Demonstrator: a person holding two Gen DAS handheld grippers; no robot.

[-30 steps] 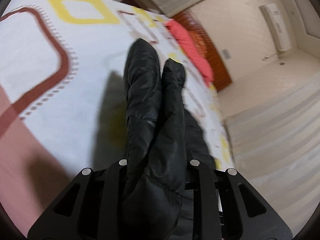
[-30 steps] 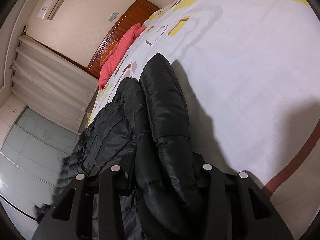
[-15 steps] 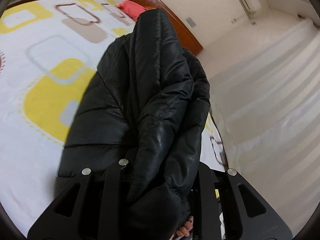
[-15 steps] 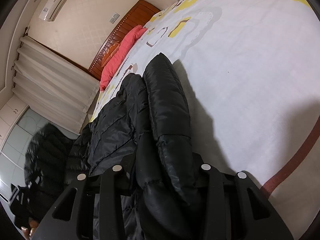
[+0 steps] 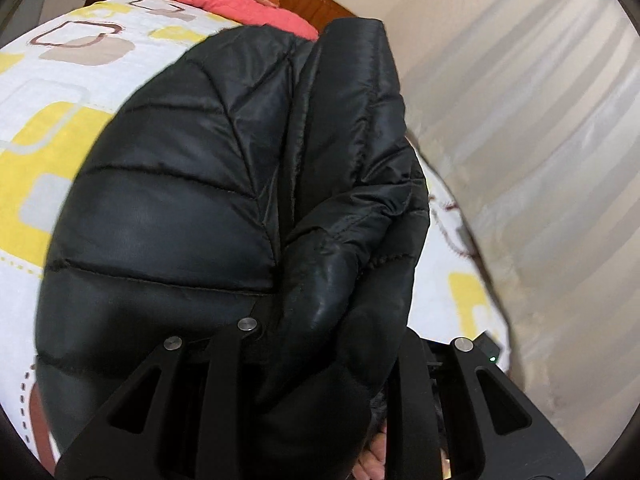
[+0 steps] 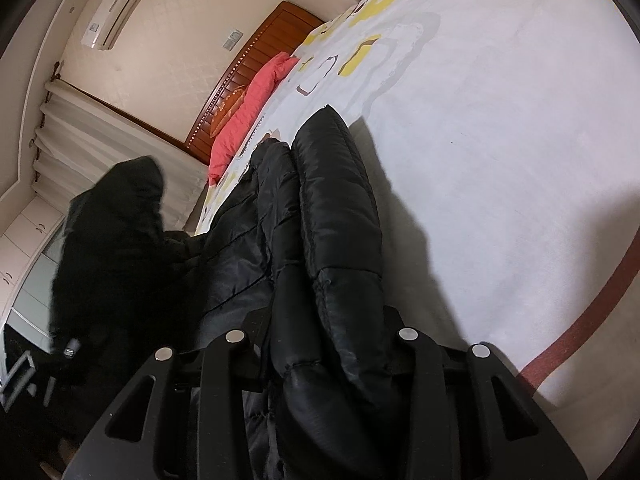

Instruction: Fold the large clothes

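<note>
A black quilted puffer jacket (image 5: 192, 184) fills the left wrist view. My left gripper (image 5: 316, 356) is shut on a bunched part of it and holds it lifted above the bed. In the right wrist view my right gripper (image 6: 320, 344) is shut on another padded part of the jacket (image 6: 336, 208), low over the bed sheet. The raised part held by the left gripper shows as a dark blurred mass (image 6: 112, 240) at the left. The fingertips of both grippers are hidden in the fabric.
The bed sheet (image 6: 500, 128) is white with yellow, grey and brown shapes. A red pillow (image 5: 244, 4) lies by the wooden headboard (image 6: 256, 76). Pale curtains (image 5: 540, 160) hang beside the bed. An air conditioner (image 6: 116, 8) is on the wall.
My left gripper has swung up and round with the jacket, which now bulks larger in its view. The lifted part has come into the right wrist view. The right gripper has hardly moved.
</note>
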